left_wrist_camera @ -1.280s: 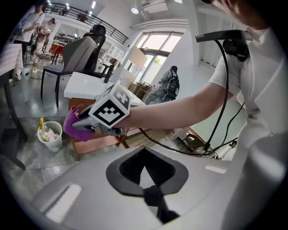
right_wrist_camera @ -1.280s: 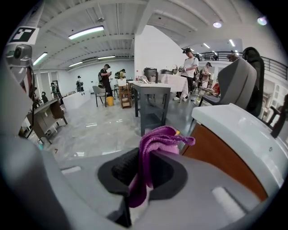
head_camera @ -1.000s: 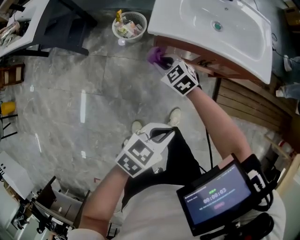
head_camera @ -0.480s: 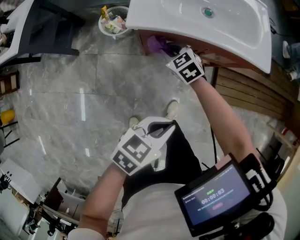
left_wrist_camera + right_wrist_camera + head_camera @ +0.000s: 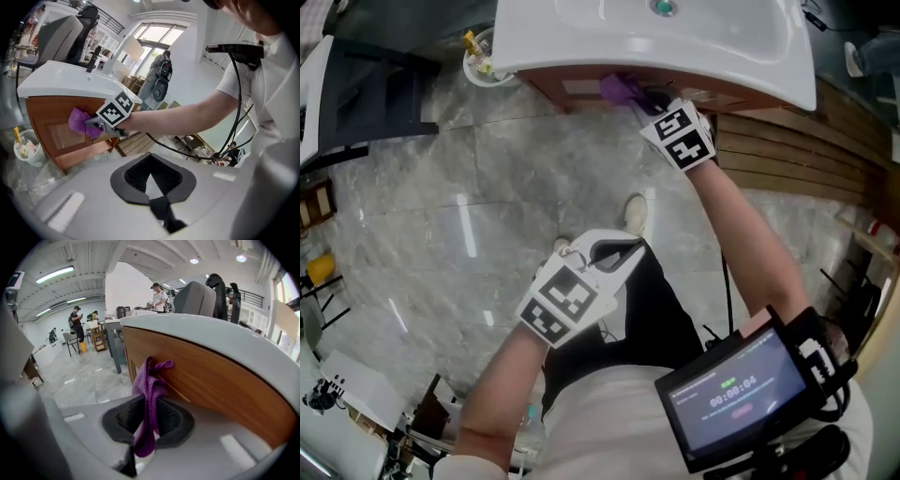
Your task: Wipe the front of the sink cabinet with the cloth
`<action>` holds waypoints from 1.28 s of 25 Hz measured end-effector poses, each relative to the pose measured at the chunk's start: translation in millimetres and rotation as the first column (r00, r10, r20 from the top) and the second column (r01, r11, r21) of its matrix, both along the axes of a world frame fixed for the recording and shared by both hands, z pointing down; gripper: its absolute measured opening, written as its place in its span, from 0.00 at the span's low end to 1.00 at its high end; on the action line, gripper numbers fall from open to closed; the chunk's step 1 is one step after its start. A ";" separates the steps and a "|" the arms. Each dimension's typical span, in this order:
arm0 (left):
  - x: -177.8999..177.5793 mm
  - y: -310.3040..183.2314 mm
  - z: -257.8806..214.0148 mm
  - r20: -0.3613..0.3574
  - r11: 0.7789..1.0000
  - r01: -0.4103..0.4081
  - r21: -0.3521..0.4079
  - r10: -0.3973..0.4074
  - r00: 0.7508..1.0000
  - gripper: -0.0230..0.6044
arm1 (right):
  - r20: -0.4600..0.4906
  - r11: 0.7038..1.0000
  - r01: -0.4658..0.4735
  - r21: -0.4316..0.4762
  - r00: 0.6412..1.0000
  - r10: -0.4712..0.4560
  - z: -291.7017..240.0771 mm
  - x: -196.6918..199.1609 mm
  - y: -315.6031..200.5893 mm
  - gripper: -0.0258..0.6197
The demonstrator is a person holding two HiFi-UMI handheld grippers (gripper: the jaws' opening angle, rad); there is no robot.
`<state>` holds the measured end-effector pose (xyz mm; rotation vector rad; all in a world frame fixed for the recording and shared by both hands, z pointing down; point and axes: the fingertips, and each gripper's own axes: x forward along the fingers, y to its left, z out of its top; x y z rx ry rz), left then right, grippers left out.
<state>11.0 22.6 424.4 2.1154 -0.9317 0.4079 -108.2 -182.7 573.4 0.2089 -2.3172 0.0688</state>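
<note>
My right gripper (image 5: 146, 425) is clamped on the purple cloth (image 5: 149, 380), which touches the wooden cabinet front (image 5: 211, 376) under the white sink (image 5: 201, 331). My left gripper (image 5: 152, 180) is closed, empty, low by my waist.

Glossy grey stone-tile floor (image 5: 441, 216), streaked with pale light reflections. Standing directly on it: wooden sink cabinet (image 5: 567, 91) at top, white wastebasket (image 5: 473, 71) of rubbish just to its left, a person's two pale shoes (image 5: 635, 212) near centre, slatted wooden platform (image 5: 787, 150) along the right.
</note>
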 end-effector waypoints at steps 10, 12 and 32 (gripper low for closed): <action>49.4 -26.7 3.7 -0.006 0.996 -0.091 0.004 0.091 0.996 0.04 | -0.030 0.987 -0.157 0.027 0.987 0.158 2.5 103.3 -56.6 0.13; 58.3 -33.0 4.3 -0.006 0.994 -0.106 0.004 0.106 0.994 0.04 | -0.035 0.982 -0.183 0.035 0.982 0.184 4.8 123.1 -68.5 0.13; 119.2 -60.9 14.1 0.014 0.979 -0.204 0.004 0.204 0.979 0.04 | -0.147 0.894 -0.430 0.124 0.883 0.445 16.0 313.4 -161.6 0.13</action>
